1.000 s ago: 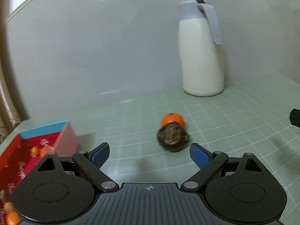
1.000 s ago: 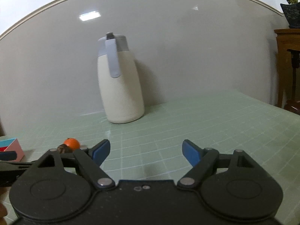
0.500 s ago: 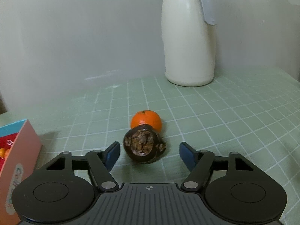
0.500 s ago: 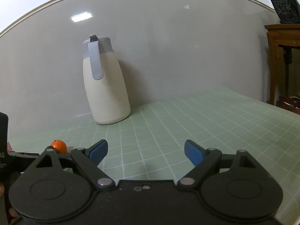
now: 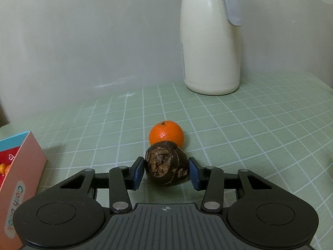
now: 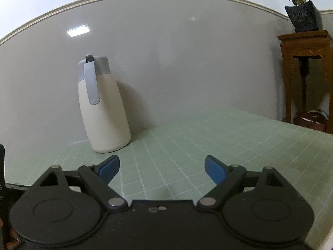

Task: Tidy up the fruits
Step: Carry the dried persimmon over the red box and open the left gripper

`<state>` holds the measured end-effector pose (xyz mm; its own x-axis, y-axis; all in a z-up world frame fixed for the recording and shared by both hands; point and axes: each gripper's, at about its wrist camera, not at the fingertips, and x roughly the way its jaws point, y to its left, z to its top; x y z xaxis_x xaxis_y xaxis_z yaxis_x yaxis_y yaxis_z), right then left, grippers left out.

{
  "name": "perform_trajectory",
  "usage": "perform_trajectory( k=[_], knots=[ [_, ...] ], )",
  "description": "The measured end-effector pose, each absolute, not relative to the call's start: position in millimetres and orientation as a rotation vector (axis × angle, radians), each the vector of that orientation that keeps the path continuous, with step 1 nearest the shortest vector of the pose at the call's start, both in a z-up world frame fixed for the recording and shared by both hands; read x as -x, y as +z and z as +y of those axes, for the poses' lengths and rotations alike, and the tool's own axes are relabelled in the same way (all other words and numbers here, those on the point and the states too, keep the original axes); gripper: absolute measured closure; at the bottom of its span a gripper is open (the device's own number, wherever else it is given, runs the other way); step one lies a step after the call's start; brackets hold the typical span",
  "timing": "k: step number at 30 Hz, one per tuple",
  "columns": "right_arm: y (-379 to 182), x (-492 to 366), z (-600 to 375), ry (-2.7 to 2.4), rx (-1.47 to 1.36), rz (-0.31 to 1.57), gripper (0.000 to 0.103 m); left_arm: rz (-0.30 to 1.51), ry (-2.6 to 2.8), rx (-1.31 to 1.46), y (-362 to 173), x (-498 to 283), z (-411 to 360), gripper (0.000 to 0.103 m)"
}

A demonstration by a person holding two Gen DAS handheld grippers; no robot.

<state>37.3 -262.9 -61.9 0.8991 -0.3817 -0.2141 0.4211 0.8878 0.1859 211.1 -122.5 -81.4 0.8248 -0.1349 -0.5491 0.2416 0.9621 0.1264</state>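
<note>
A dark brown round fruit [image 5: 166,163] with a rough torn top lies on the green grid mat [image 5: 260,129]. My left gripper [image 5: 166,171] has closed on it, with both blue pads touching its sides. A small orange [image 5: 166,135] sits just behind it, touching it. A red and pink box [image 5: 19,166] holding small orange fruits stands at the left edge. My right gripper [image 6: 161,169] is open and empty above the mat [image 6: 229,141].
A cream thermos jug with a grey lid and handle [image 5: 210,41] stands at the back by the wall; it also shows in the right wrist view [image 6: 103,112]. A wooden stand [image 6: 306,70] with a potted plant [image 6: 301,10] is beyond the table's right edge.
My left gripper moved forward and its jaws closed onto the dark fruit. The right gripper's view swung to the right; the orange has left it.
</note>
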Motion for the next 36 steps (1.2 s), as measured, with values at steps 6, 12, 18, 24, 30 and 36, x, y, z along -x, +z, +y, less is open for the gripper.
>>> perform_trajectory(
  k=[6,12,18,24,30,36],
  knots=[
    [-61.2,-38.4,-262.8,-0.408,-0.224,0.179,0.014,0.557,-0.194,-0.183,-79.9,-207.0,-120.3,0.058],
    [-59.9,-41.7,-264.1,-0.397,-0.218,0.186,0.014,0.540,-0.205,-0.172,-76.1,-197.8,-117.8,0.058],
    [-59.6,-45.1,-260.5,-0.383,-0.208,0.193,0.014,0.523,-0.207,-0.168,-70.6,-189.6,-115.0,0.058],
    [-59.4,-48.3,-256.2,-0.369,-0.197,0.195,0.014,0.500,-0.194,-0.154,-61.3,-181.2,-105.2,0.058],
    [-60.0,-51.7,-247.4,-0.350,-0.176,0.204,0.014,0.472,-0.171,-0.134,-48.0,-172.7,-87.9,0.058],
    [-59.7,-57.9,-236.0,-0.324,-0.146,0.208,0.014,0.440,-0.132,-0.114,-36.4,-167.0,-67.4,0.058]
  ],
)
